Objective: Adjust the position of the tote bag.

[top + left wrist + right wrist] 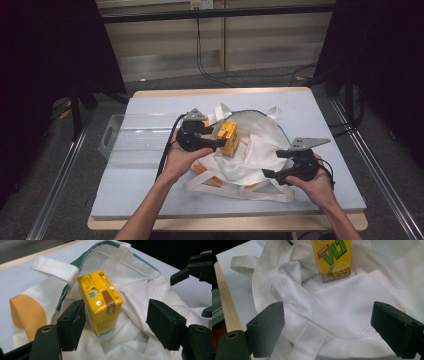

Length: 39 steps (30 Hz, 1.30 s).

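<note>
Carton set down on the white bag, bagging not finished.

Left hand-held gripper [115, 322] is released, jaws wide around the yellow drink carton [101, 305], which stands upright on the tote bag [260, 145] mid-tabletop, apparently at its mouth. Right hand-held gripper [327, 325], also released, hovers over the bag's hem toward the near right edge; the bag probably needs lifting or closing next.

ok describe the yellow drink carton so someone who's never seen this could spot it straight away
Find the pale blue table mat, then the white cloth tote bag spread open across its middle. On the bag's cloth stands a small yellow cardboard drink carton, between the jaws of the open left gripper. It is the one bright yellow box among white fabric and a clear plastic bin.
</note>
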{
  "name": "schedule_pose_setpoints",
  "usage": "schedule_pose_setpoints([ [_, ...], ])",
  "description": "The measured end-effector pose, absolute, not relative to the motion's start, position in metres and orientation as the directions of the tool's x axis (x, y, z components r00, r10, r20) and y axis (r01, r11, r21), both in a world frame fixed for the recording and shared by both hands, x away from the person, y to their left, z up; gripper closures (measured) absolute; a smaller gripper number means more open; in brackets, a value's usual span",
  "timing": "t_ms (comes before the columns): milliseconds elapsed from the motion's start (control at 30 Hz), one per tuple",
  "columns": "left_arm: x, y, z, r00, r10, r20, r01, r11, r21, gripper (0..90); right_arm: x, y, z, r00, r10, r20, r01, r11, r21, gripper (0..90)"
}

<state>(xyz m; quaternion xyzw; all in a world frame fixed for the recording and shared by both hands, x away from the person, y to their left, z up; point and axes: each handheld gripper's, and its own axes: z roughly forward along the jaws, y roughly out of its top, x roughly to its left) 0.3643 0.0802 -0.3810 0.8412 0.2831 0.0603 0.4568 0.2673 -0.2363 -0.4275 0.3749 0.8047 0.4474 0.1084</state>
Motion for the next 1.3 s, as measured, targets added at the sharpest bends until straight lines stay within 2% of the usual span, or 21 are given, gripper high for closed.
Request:
schedule_pose_setpoints([
  [600,0.380,0.051,-0.403,0.793,0.591,-0.152,0.480,-0.451,0.753,28.8,0.267,-0.242,-0.425,-0.685,0.711,0.162,0.499,0.295,0.815,11.7],
  [667,0.383,0.050,-0.405,0.791,0.587,-0.173,0.486,-0.431,0.760,29.3,0.268,-0.241,-0.426,-0.685,0.710,0.163,0.503,0.299,0.811,11.6],
  [900,0.386,0.045,-0.412,0.783,0.604,-0.149,0.491,-0.452,0.745,36.3,0.269,-0.241,-0.427,-0.686,0.710,0.160,0.504,0.304,0.809,11.7],
  [1033,0.389,0.045,-0.415,0.784,0.601,-0.157,0.492,-0.447,0.747,37.4,0.268,-0.242,-0.427,-0.687,0.710,0.159,0.502,0.305,0.809,11.6],
  [1167,0.390,0.045,-0.414,0.787,0.601,-0.135,0.484,-0.468,0.739,41.9,0.269,-0.242,-0.428,-0.684,0.713,0.154,0.502,0.307,0.809,11.7],
  [1233,0.389,0.046,-0.413,0.795,0.595,-0.123,0.469,-0.471,0.747,49.4,0.268,-0.242,-0.428,-0.685,0.712,0.157,0.502,0.304,0.810,11.7],
  [1300,0.390,0.047,-0.412,0.798,0.591,-0.118,0.466,-0.480,0.744,49.6,0.269,-0.243,-0.428,-0.682,0.714,0.157,0.505,0.304,0.808,11.6],
])
